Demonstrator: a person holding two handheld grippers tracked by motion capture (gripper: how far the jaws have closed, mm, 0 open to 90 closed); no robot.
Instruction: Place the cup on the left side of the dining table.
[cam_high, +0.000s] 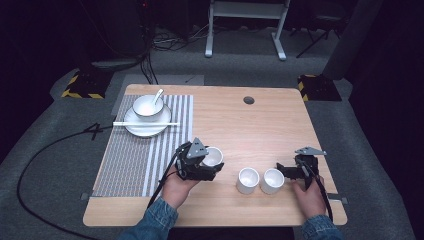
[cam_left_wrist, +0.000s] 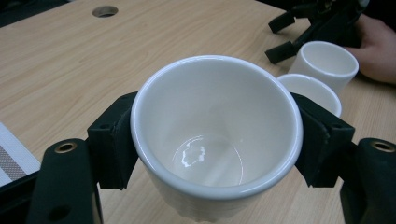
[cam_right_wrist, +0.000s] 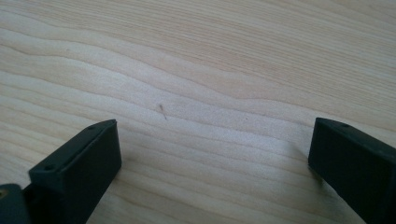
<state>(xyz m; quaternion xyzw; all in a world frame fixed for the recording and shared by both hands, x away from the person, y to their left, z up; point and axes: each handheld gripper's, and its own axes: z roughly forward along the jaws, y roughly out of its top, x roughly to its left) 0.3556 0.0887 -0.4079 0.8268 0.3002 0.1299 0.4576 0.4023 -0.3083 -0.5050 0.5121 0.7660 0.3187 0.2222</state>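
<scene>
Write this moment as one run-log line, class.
left tool: shut on white cup, lifted | right tool: open over bare table | two cups: side by side on table

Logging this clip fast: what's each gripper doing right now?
Left gripper: closed on a white cup, held off the table.
Right gripper: open, holding nothing.

A striped mat (cam_high: 135, 160) is laid on the table (cam_high: 260, 125) left of the tongs; beyond it, a bowl (cam_high: 148, 107) with spoon (cam_high: 158, 94) is set on a plate (cam_high: 145, 128), chopsticks (cam_high: 145, 123) across.
</scene>
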